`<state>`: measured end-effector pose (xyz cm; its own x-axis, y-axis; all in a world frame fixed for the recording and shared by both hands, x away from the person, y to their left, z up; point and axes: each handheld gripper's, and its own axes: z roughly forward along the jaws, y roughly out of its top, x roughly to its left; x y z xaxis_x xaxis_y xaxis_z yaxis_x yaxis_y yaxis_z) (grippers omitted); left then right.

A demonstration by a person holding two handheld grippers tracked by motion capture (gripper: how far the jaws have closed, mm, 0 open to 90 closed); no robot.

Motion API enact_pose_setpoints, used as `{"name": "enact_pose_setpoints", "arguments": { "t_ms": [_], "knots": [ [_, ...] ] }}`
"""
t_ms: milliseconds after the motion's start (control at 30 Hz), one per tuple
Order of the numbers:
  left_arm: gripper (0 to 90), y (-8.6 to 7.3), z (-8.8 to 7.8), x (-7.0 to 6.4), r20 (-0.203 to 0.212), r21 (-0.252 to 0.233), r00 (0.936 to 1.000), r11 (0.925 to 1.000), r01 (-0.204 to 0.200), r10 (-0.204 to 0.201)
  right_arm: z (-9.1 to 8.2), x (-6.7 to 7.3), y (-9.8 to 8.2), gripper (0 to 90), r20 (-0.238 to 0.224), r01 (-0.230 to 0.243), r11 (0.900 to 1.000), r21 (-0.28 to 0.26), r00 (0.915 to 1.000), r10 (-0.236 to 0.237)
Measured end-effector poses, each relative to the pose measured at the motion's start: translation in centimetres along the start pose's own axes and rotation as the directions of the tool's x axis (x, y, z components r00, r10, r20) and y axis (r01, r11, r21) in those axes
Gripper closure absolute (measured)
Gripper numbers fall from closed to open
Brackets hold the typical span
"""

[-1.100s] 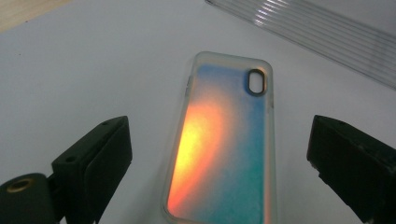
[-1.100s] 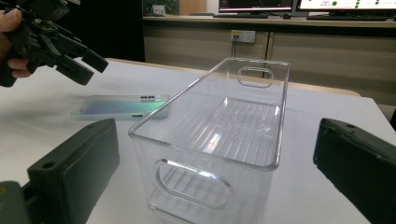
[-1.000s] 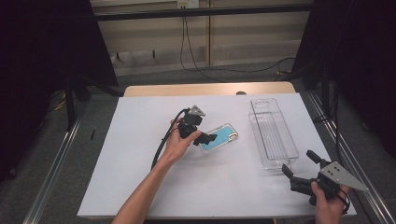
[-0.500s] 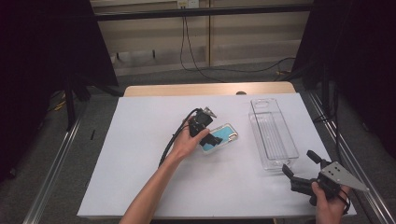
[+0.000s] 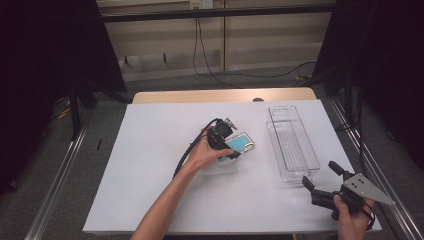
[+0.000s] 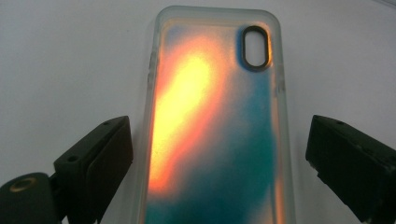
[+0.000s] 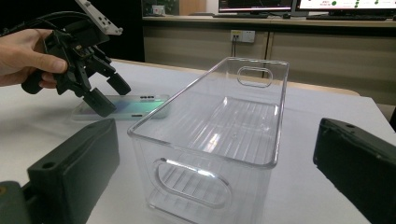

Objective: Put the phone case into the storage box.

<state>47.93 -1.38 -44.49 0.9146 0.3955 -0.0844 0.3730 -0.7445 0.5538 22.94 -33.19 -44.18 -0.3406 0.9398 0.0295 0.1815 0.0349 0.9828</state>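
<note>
A translucent phone case [image 5: 242,144] with a teal and orange sheen lies flat on the white table [image 5: 145,180], its camera hole pointing away from the hand. My left gripper [image 5: 231,150] hangs just over it, open. In the left gripper view the phone case [image 6: 215,121] lies between the two wide-apart jaws of the left gripper [image 6: 219,172], which do not touch it. My right gripper [image 5: 320,175] is held open at the table's near right corner, with nothing in it. A clear plastic bin [image 5: 292,142] stands empty right of the case.
In the right gripper view the clear bin [image 7: 219,135] stands straight ahead of the open right gripper [image 7: 219,158], and the left gripper [image 7: 111,95] hovers over the case [image 7: 135,108] beyond it. A cable [image 5: 187,152] trails along the left forearm.
The left gripper has slid a little right and lower, so its jaws now straddle the phone case. The right gripper has stayed almost still.
</note>
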Motion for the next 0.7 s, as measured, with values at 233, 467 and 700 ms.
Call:
{"name": "enact_pose_setpoints", "arguments": {
  "t_ms": [233,467,700],
  "knots": [
    [8.5,0.01,0.51,-0.08,-0.005,0.015,0.9999,0.9998,-0.015,0.015,0.04,0.03,0.01,0.0,0.0,-0.001,1.0,0.0,1.0,0.001],
    [8.2,0.14,0.68,-0.14,-0.014,0.02,0.9997,0.9996,-0.021,0.021,0.08,0.06,0.01,0.0,-0.002,0.003,1.0,0.001,1.0,-0.003],
    [7.4,0.25,0.91,-0.33,-0.03,0.023,0.9988,0.999,-0.039,0.04,0.1,0.08,0.03,0.0,-0.002,0.004,1.0,0.001,1.0,-0.004]
  ]
}}
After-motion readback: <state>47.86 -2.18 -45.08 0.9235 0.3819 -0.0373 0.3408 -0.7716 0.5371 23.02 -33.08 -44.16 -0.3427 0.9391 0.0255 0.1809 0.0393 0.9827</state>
